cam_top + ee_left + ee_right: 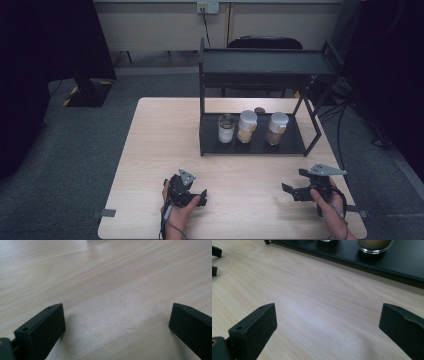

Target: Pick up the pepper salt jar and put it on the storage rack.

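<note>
While both hands are held low over the near edge of the desk (150,150), the left gripper (199,196) is seen at the left of the high view, gripped by the left hand (172,207) and pointed to the right across the wood. Its jaws are spread wide and released, with bare desk between them and nothing grasped. The right gripper (289,190) is held by the right hand (330,205) at the near right corner and is pointed leftward; its jaws are likewise parted wide and empty. Three jars are stood in a row on the lower shelf of the black rack (252,145) at the far side: a clear jar (226,128), a white-lidded jar (247,126) and another white-lidded jar (276,128). All three are well apart from both sets of jaws, beyond them and between the two grippers
</note>
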`<state>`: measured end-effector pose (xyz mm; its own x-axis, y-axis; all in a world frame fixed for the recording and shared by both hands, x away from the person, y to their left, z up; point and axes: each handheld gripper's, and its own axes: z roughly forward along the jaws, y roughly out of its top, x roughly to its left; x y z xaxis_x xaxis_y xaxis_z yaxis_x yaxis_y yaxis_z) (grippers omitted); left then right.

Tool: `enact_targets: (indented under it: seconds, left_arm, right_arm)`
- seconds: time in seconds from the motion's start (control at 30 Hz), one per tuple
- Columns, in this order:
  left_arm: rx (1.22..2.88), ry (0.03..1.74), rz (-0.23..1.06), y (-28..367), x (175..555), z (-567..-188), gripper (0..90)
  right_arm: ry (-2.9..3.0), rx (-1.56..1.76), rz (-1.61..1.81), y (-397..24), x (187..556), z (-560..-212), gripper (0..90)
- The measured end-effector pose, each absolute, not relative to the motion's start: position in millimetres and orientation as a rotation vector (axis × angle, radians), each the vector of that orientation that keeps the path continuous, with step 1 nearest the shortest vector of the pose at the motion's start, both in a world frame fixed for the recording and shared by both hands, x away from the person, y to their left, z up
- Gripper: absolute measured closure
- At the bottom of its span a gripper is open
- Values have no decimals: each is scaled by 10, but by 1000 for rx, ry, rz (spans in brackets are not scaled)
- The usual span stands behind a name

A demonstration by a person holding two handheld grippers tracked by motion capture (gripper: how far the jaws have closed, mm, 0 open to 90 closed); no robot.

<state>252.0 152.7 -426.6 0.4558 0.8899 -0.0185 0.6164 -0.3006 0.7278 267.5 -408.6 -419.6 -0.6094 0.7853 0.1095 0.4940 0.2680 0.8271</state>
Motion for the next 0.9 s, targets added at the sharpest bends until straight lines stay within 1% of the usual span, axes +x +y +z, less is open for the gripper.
enact_targets:
  seconds: [0.57, 0.9]
  left_arm:
    - [2031, 1253, 519, 1527, 2520, -4266, 0]
    - [2031, 1253, 519, 1527, 2520, -4266, 0]
  right_arm:
    - [2236, 1187, 1242, -4184, 2597, -4244, 6]
    - [2269, 1174, 1195, -4174, 2569, -4225, 8]
